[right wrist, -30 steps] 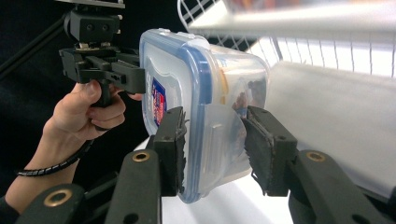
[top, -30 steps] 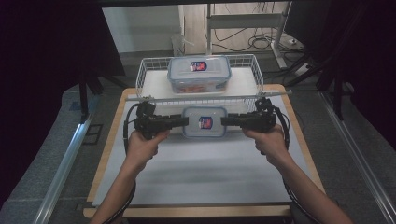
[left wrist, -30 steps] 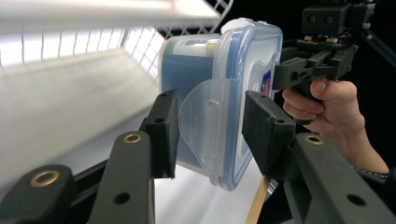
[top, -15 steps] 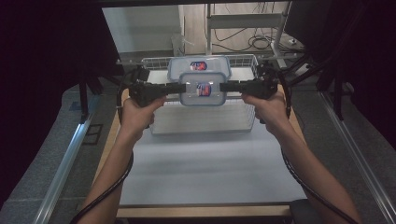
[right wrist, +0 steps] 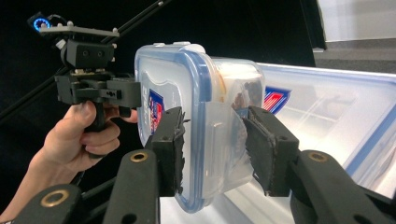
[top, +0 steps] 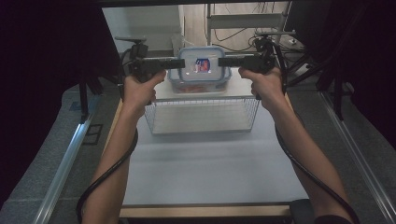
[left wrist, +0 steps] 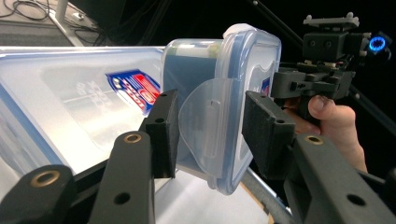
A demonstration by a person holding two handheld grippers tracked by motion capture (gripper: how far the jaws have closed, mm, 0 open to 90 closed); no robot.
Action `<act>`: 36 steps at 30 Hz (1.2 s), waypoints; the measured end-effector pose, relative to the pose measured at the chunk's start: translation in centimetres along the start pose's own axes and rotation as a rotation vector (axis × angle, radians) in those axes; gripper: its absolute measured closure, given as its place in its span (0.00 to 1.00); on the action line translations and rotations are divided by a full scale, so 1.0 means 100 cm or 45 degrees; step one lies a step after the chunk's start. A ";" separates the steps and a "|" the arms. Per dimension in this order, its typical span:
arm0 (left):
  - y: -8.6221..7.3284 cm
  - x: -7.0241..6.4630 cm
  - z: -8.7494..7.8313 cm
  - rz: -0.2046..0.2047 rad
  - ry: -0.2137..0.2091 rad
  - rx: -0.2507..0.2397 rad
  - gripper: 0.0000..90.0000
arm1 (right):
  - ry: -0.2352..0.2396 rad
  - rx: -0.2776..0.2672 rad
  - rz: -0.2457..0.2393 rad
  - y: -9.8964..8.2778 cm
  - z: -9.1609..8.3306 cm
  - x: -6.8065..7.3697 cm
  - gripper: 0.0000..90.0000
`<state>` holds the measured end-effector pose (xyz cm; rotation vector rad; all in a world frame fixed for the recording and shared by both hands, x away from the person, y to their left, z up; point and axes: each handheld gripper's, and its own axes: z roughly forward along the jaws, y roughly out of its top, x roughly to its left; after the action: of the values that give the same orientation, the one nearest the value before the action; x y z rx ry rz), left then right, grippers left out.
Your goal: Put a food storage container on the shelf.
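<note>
White table [top: 210, 172] fronts a dark, cable-strewn room.

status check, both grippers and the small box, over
Left gripper and right gripper clamped on ends of small lidded container. It hangs above second container in wire basket. Nothing blocking.

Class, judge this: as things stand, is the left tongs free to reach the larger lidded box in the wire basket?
Probably not: the left tongs are clamped on the small container, sharing its weight.

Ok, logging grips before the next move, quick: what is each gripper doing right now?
Left gripper: closed on one end of the small lidded box.
Right gripper: closed on the other end of the same box.
</note>
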<state>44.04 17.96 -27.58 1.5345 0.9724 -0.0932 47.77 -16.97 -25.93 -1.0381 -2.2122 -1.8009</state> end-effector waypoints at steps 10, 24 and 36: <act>0.004 0.016 0.008 -0.062 0.021 0.007 0.63 | 0.014 -0.001 0.098 0.009 0.013 -0.021 0.64; 0.006 0.014 0.010 -0.047 0.112 0.002 0.62 | 0.018 0.007 0.123 0.009 0.016 -0.026 0.63; 0.005 0.017 0.020 -0.075 0.146 -0.020 0.57 | -0.059 -0.018 0.125 0.012 0.025 -0.034 0.60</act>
<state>46.36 17.20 -28.62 1.5103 1.1072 -0.0397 51.85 -16.07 -27.26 -1.1809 -2.1363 -1.7713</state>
